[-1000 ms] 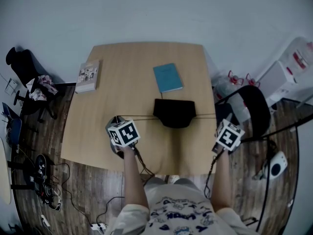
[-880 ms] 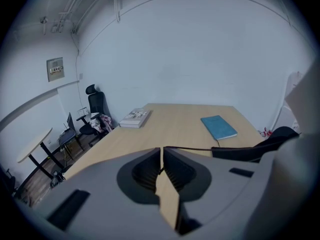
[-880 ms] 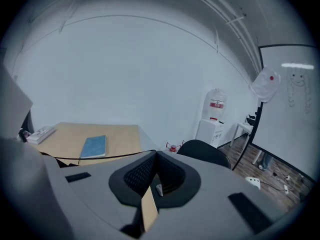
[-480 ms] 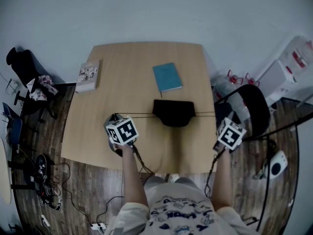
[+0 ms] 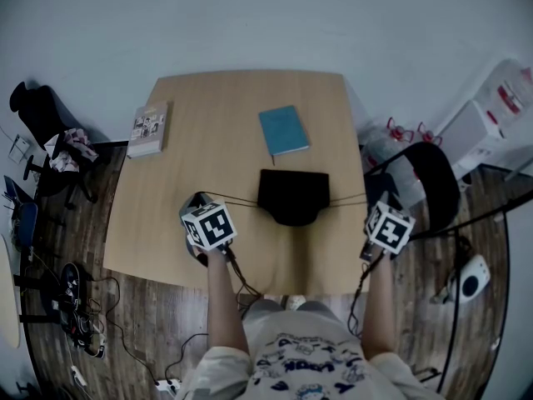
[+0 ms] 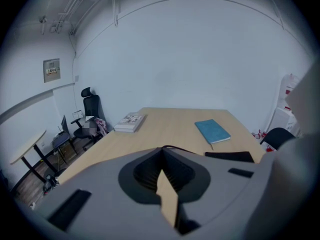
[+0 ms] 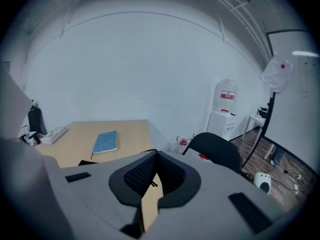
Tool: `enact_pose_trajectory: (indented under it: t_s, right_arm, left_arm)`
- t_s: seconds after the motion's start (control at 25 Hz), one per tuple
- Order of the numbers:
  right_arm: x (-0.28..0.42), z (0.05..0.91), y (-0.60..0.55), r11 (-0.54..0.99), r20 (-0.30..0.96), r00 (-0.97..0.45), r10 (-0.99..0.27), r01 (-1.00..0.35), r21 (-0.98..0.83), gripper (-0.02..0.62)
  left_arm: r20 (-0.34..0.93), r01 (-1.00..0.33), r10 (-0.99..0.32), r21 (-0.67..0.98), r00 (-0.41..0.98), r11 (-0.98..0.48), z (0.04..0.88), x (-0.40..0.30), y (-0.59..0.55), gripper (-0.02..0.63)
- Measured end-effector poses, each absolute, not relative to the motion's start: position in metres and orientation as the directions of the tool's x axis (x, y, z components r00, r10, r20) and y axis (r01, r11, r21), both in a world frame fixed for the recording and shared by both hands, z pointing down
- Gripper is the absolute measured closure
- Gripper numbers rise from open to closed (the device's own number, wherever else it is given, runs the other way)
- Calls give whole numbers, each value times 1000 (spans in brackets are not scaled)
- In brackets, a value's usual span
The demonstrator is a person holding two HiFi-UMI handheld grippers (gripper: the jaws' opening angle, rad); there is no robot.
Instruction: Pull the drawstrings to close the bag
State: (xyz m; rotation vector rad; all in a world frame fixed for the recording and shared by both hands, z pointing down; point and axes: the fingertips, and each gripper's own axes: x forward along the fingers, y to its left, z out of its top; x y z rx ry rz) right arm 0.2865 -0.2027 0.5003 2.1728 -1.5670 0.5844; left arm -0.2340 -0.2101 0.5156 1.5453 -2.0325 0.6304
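A black drawstring bag [image 5: 291,197] lies on the wooden table [image 5: 225,123], its mouth toward me. A thin black drawstring [image 5: 233,198] runs from its left side to my left gripper [image 5: 198,200]. Another drawstring [image 5: 348,201] runs from its right side to my right gripper [image 5: 372,200] at the table's right edge. In the left gripper view the left gripper [image 6: 162,151] has just been closing and is shut, with the cord [image 6: 175,148] leaving its tip. The right gripper [image 7: 152,154] is shut on its cord [image 7: 145,151] too.
A blue notebook [image 5: 283,131] lies beyond the bag and a book [image 5: 150,128] sits at the table's far left edge. A black chair [image 5: 429,182] stands right of the table, close to my right hand. Another chair [image 5: 42,115] and cables [image 5: 83,307] are on the left floor.
The bag has shifted slightly left and toward me, and the two cords now slant down to it. Both grippers stay almost where they were.
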Motion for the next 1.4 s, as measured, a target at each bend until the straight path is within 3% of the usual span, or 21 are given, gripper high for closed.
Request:
enact_pose_trajectory:
  t_s: [0.2,0.52,0.56,0.64,0.72,0.88,1.08,1.28,1.4]
  right_arm:
    - [251,536,-203,-132,650,118,-751,-991,28,592]
    - [203,565,-191,33,736,-15,-677,-999,11,589]
    - [197,565,-189,51,740,-35,-672,-999,-1,580]
    - [185,565,-188,100,746,-94,-659,-994,-37,486]
    - [174,561,-187,142,743,-151,-652,-987,-76,443]
    - [159,534,-189,172,668,-189,-720,-981,-93,442]
    - [139,481,-201,193,475,-186,-860,-981,-35,445]
    - [126,445,-199,196,331,-196,-923,-980,-36,533]
    - [121,434,-197,199,304,-198,-932,-980,-30,551]
  left_arm:
    - [684,-990,-722,0,-103,142,531,-208,-204,603]
    - [733,-998,-678,37,57,-45,549,-157,-193,598]
    - [731,-996,-677,53,85,-68,549,-149,-192,597]
    - [722,-991,-679,88,136,-104,547,-134,-192,574]
    - [705,-981,-683,133,192,-139,543,-119,-193,571]
    - [660,-961,-698,194,276,-197,526,-99,-194,565]
    - [564,-939,-751,232,342,-254,490,-80,-197,566]
    - [490,-928,-788,192,372,-318,460,-62,-193,566]
    - [475,-922,-791,178,387,-344,451,-55,-189,566]
